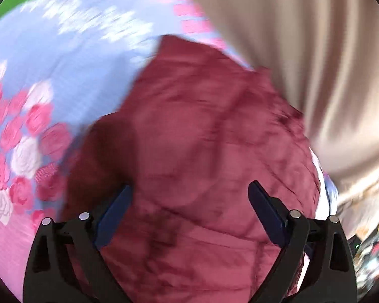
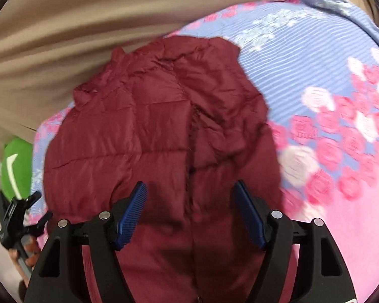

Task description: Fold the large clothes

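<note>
- Left wrist view: at the far left of the frame lies the bedsheet [image 1: 63, 75], blue with pink and white roses. The dark red quilted jacket [image 1: 202, 139] fills the centre and lower part, blurred. The beige curtain [image 1: 315, 50] hangs down the right side.
- The left claw [image 1: 189, 209] hangs over the jacket with its 2 blue pads spread wide and nothing between them: it is released, not pinching cloth.
- Right wrist view: at the lower left edge a black clamp tool [image 2: 17, 214] and a green object [image 2: 15, 166] sit beside the bed. The jacket [image 2: 151, 126] lies in the middle of the frame on the sheet [image 2: 315, 63].
- The right claw [image 2: 189, 214] is also released, its pads apart above the jacket's lower part, and I see no fabric caught in it.
- In this view the jacket's long axis runs from the bottom of the frame to the top. A dark seam, probably the zip line [image 2: 192, 139], runs along it, just right of centre. The end that looks like the collar points to the upper left of the frame, toward the curtain; I cannot be sure it is the collar.
- Risk, as I judge it: the padding is thick and slippery, so a shallow pinch could catch only the top layer and the fold would slide apart.
- A second risk: with the jacket's upper left close to the curtain, a wide swing could drag the curtain or pull up the sheet.
</note>
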### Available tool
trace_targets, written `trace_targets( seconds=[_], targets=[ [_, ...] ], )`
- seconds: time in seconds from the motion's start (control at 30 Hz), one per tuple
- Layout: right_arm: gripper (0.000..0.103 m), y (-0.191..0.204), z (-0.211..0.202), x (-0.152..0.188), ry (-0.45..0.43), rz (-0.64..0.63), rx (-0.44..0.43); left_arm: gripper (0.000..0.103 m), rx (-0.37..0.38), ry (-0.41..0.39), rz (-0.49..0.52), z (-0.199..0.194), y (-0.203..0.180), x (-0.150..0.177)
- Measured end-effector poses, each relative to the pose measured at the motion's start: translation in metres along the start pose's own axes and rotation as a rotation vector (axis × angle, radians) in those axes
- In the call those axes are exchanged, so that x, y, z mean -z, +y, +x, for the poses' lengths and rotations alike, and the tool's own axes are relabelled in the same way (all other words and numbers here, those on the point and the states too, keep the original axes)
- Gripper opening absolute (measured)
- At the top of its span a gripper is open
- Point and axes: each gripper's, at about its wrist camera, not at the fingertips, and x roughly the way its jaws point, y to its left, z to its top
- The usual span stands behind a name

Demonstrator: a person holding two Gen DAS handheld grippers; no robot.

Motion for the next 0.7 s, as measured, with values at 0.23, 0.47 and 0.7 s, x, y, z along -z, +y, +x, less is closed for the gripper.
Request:
trace_targets(
  seconds=[0.23,0.47,0.7],
  targets=[
    [0.006,0.051,0.008,-0.017,-0.050,-0.126,0.017,0.030,-0.004,-0.015,0.011,0.012,0.000,-0.026],
    [0.005,0.086,-0.064,-0.043,-0.427,-0.292,0.003,0.006,-0.065,-0.109,0.169,0.023,-0.042,-0.027],
    [0.006,0.039,0.055,-0.046,-0.156,-0.231,0.204,0.007,-0.160,-0.095,0.254,0.063,-0.043,-0.007]
  ],
)
